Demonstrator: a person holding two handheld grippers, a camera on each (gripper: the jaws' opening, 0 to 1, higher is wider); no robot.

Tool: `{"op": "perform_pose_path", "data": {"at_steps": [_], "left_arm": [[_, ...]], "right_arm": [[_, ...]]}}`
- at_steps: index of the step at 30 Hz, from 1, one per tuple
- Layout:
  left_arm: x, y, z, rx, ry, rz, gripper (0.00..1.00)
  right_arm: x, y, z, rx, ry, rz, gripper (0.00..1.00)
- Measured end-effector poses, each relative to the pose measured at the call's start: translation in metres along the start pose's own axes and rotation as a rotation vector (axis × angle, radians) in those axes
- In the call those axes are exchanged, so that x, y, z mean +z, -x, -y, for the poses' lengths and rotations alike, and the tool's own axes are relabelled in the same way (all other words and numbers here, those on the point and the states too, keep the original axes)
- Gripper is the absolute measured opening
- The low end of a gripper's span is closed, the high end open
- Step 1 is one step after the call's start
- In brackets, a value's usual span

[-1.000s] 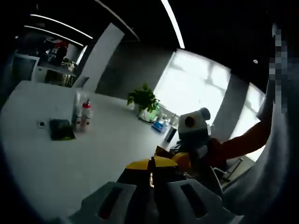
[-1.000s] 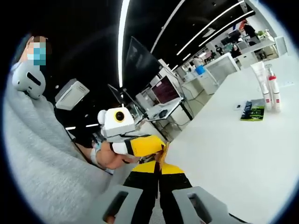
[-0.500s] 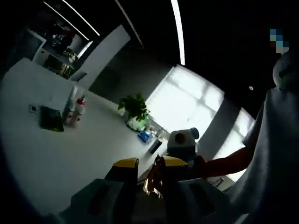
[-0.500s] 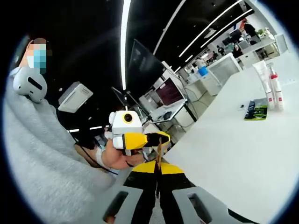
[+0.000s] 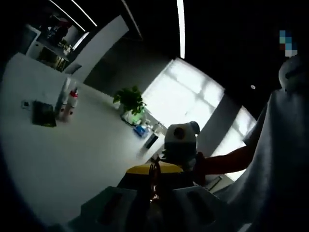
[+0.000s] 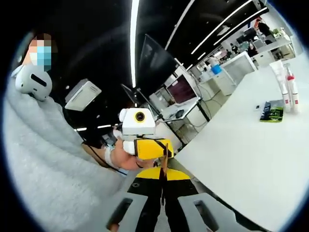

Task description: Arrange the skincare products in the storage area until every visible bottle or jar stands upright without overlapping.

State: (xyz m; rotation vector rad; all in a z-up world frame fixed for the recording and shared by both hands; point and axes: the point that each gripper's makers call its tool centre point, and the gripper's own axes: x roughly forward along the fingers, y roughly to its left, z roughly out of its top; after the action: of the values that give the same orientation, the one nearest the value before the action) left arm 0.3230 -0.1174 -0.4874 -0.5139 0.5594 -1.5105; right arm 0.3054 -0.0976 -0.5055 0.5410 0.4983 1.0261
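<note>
Far across the white table point(image 5: 82, 154) a white tube point(image 5: 64, 94) and a red-capped bottle point(image 5: 72, 100) stand upright side by side, with a dark green packet point(image 5: 42, 113) lying flat beside them. The right gripper view has the same tube point(image 6: 281, 87), bottle point(image 6: 291, 91) and packet point(image 6: 273, 112) at its right edge. My left gripper point(image 5: 153, 182) is shut and empty, well short of them. My right gripper point(image 6: 164, 176) is also shut and empty. The two grippers meet nearly tip to tip off the table's near edge, the left gripper point(image 6: 161, 151) held just above the right one's tips.
A potted plant point(image 5: 129, 101) and small clutter point(image 5: 142, 130) sit near the table's far edge by the window. A person in grey point(image 6: 53, 159) stands close behind the grippers. Desks and monitors point(image 6: 181, 92) fill the room beyond the table point(image 6: 241, 154).
Both views have swung as the hands moved. The left gripper sits a little higher and nearer the right gripper's tips. The tube, bottle and packet have not moved on the table.
</note>
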Motion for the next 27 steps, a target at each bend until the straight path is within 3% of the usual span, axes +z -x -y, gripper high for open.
{"op": "perform_pose_path", "data": {"at_steps": [5,11,13,14,16,20,26,27], "left_arm": [[0.003,0.000,-0.003,0.012,-0.057,-0.003,0.00],[0.014,0.002,-0.010,0.005,-0.047,0.022,0.00],[0.020,0.002,-0.013,0.004,-0.047,0.045,0.00],[0.018,0.003,-0.015,0.007,0.027,0.050,0.00],[0.024,0.004,-0.014,0.006,-0.015,0.070,0.00],[0.027,0.005,-0.019,0.012,0.016,0.089,0.00],[0.031,0.007,-0.023,0.017,0.044,0.116,0.00],[0.032,0.008,-0.024,0.022,0.052,0.124,0.00]], "right_arm": [[0.002,-0.001,0.001,0.011,-0.016,0.001,0.00],[0.013,-0.004,0.006,0.005,-0.039,0.034,0.00],[0.012,-0.006,0.011,0.002,-0.047,0.015,0.00],[0.011,-0.007,0.013,-0.001,-0.058,0.008,0.02],[0.009,-0.009,0.012,0.003,-0.050,-0.008,0.04],[0.008,-0.008,0.012,0.011,-0.056,-0.014,0.00],[0.020,0.000,0.013,0.018,-0.063,0.049,0.00],[0.026,0.003,0.013,0.023,-0.081,0.084,0.00]]}}
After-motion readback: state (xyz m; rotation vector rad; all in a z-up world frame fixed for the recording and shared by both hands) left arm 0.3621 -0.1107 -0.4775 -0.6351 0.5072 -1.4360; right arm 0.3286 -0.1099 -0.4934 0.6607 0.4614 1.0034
